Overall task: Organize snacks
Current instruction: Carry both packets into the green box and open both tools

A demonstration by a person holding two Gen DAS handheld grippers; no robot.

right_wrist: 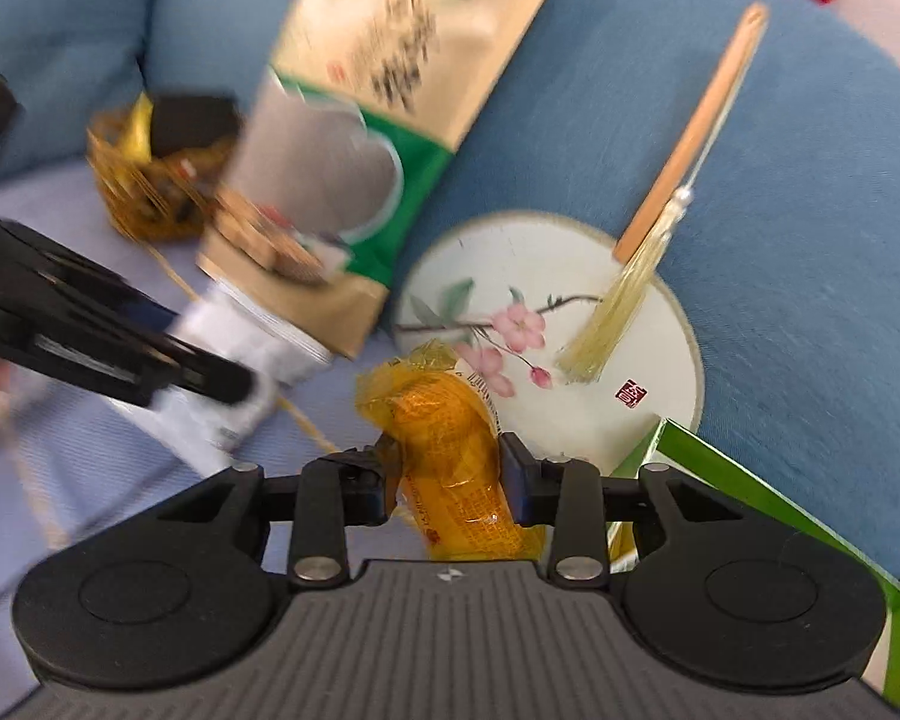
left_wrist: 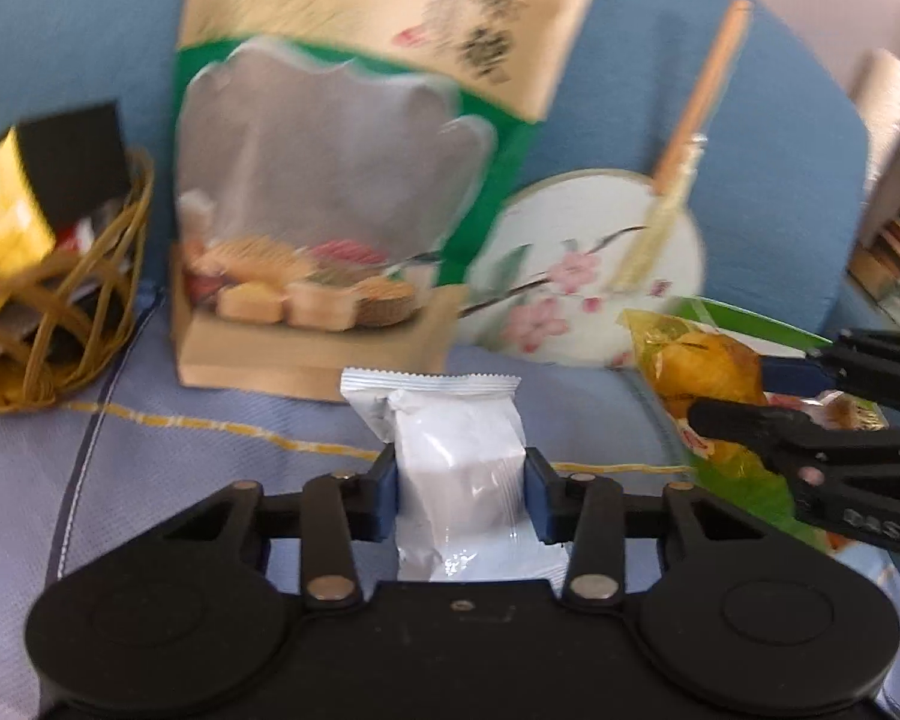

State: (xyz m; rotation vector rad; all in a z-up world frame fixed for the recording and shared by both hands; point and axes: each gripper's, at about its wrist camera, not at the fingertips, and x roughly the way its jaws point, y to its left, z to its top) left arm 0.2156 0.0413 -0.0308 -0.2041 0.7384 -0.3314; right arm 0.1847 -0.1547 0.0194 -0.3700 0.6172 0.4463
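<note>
White foil sachet (left_wrist: 459,468): centre of the left wrist view, pinched across its middle between the blue pads of the left gripper (left_wrist: 461,495), crimped top edge standing upward. In the right wrist view it shows at left as a pale blur.

Orange-yellow wrapped snack (right_wrist: 450,468): lower centre of the right wrist view, pinched between the fingers of the right gripper (right_wrist: 447,480); its twisted wrapper end pokes up toward the round fan (right_wrist: 570,408). Right edge of the left wrist view shows the same pair.

Wire basket (left_wrist: 60,312): left edge of the left wrist view, gold-coloured, already holding a yellow and black packet and other wrappers; probably the destination, though the picture is blurred and that is a judgement.

Snack box, green and tan (left_wrist: 330,198): upper centre, leaning against the blue sofa back (left_wrist: 750,150).

Green tray or lid edge (right_wrist: 780,510): lower right of the right wrist view, beside the fan; contents hidden.

Handling notes:
- Both wrappers are thin and slippery; keep steady pressure, no harder, as the contents may crush.
- Carry one item to the basket at a time, so the two grippers, now near each other, do not cross.
- Lower each piece into the basket mouth before releasing, clear of the tall packet.
- Avoid brushing the leaning box.
</note>
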